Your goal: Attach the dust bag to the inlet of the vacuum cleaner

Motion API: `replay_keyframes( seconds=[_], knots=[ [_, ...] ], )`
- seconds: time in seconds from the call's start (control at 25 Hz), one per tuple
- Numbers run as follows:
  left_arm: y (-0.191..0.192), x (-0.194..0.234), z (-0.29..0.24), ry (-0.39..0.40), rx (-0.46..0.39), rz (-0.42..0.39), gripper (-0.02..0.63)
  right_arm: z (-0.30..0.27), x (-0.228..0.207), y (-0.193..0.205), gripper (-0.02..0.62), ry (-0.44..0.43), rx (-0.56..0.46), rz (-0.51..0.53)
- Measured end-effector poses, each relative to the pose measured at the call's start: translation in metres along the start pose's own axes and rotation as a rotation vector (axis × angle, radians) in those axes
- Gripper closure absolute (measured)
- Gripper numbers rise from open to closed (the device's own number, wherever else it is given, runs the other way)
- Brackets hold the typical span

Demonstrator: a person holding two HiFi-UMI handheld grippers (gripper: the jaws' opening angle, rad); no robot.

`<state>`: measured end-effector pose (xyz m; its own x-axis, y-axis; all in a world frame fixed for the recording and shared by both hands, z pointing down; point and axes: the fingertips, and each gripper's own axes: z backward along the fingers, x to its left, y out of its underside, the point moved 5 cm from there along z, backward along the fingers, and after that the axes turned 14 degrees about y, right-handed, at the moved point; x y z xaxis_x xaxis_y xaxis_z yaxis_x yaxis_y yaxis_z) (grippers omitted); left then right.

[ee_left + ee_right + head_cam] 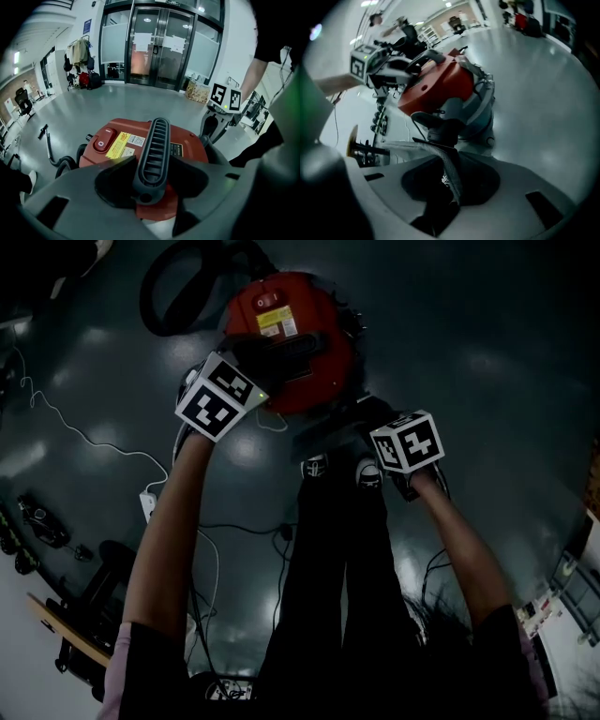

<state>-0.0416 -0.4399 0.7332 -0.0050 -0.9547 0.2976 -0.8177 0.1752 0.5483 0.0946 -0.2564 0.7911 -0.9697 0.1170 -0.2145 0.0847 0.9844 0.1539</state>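
Observation:
The vacuum cleaner stands on the floor with its red lid tilted up off the grey body. My left gripper is shut on the lid's black ribbed handle, which sits between its jaws. The grey dust bag hangs just below the black inlet on the body's side. Its thin edge runs between the jaws of my right gripper, which stand apart with dark gaps on both sides of it. In the head view the right gripper is at the vacuum's lower right.
A black hose loops behind the vacuum. A white cable and power strip lie on the floor at the left, near dark gear. The person's legs and shoes stand close to the vacuum. Glass doors are far behind.

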Motion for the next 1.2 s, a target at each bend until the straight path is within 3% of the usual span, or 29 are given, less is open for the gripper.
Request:
replay_keyframes(
  seconds=[0.08,0.4,0.6,0.72,0.88,1.08,1.2],
  knots=[
    [-0.001,-0.001,-0.001,0.0,0.001,0.001,0.405,0.001,-0.002,0.002,0.502,-0.008,-0.015,0.019],
    [-0.003,-0.003,0.001,0.01,-0.011,0.007,0.405,0.007,0.004,0.005,0.492,-0.014,-0.027,0.472],
    [-0.001,0.0,0.0,0.013,-0.024,0.015,0.407,0.009,0.006,0.005,0.491,0.024,-0.02,0.609],
    [-0.001,-0.001,0.001,0.012,-0.033,0.019,0.407,0.013,0.005,0.006,0.448,0.08,-0.023,0.685],
    [-0.001,0.0,0.003,0.012,-0.05,0.027,0.407,0.021,0.004,0.002,0.425,0.118,-0.031,0.709],
    [0.001,-0.002,0.012,-0.028,-0.129,0.112,0.377,0.039,0.001,0.001,0.425,0.129,-0.059,0.687],
    [-0.003,-0.009,0.03,-0.059,-0.154,0.094,0.377,0.058,0.001,-0.004,0.425,0.135,-0.099,0.639]
  ],
)
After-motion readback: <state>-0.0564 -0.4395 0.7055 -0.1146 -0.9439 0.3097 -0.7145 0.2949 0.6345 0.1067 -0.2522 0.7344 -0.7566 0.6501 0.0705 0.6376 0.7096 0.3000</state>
